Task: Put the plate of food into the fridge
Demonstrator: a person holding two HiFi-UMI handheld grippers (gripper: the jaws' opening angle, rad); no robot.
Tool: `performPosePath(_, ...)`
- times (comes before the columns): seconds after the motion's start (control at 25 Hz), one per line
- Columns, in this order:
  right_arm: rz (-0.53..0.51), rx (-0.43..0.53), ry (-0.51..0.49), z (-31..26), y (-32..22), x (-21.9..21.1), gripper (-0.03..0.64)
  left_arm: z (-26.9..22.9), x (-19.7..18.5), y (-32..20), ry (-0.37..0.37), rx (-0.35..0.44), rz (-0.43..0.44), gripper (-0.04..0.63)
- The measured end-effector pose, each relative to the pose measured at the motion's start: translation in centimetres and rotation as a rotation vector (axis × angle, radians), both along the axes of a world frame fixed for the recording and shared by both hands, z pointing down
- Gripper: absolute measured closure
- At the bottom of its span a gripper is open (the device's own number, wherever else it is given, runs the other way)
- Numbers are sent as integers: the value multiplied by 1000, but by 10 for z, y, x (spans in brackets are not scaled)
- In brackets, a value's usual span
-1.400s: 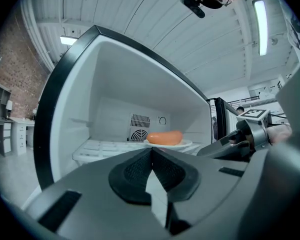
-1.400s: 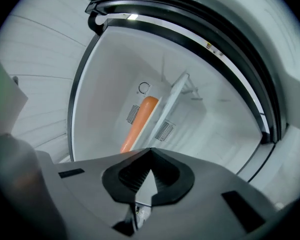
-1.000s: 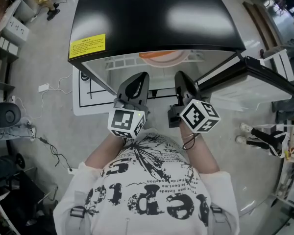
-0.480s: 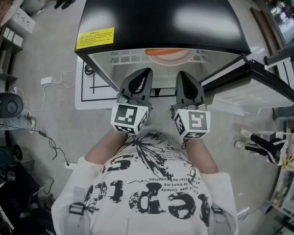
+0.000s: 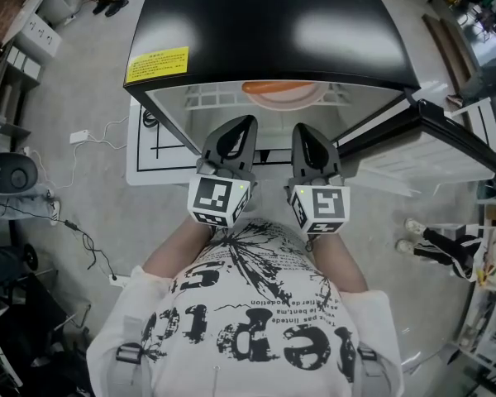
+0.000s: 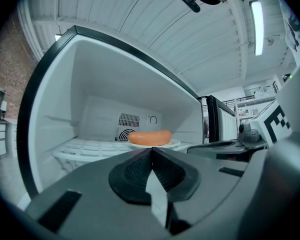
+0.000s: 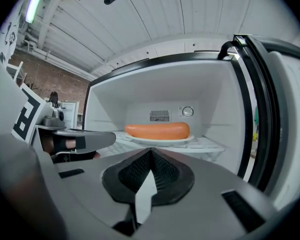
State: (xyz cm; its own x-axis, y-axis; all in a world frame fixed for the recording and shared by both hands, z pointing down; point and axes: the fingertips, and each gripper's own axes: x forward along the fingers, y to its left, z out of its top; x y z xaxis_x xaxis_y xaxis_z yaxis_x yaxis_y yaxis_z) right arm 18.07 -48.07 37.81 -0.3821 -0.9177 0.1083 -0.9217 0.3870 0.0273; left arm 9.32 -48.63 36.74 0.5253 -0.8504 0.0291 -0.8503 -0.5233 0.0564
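Resting on the white shelf (image 7: 210,145) inside the fridge (image 5: 273,23), the plate (image 7: 162,139) carries one orange sausage (image 7: 157,130) and sits toward the rear wall of the fridge, below the vent grille (image 7: 159,115). On this evidence the placing step is judged complete. The left tongs (image 6: 151,153) are closed pad against pad with nothing between them. The right tongs (image 7: 151,153) are likewise closed and empty. Both are held side by side just outside the fridge opening, well clear of the plate. The fridge door (image 5: 434,135) stands open at the right of the fridge, so closing it is judged the only step possibly left, although the task sentence does not name it. The head view shows the black fridge top, its yellow label (image 5: 159,64), the swung-out door and only a front sliver of the plate under the top edge; it does not show whether the pads meet. Each gripper view shows the fridge interior, the whole plate on its shelf and the closed pads. Only the right gripper view shows the control dial (image 7: 188,111) on the rear wall of the fridge.
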Motion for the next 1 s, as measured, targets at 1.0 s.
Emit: performPosePath(1.0, 33, -61, -99, 4, 7, 5, 615, -7, 2, 14, 4, 17, 16, 588)
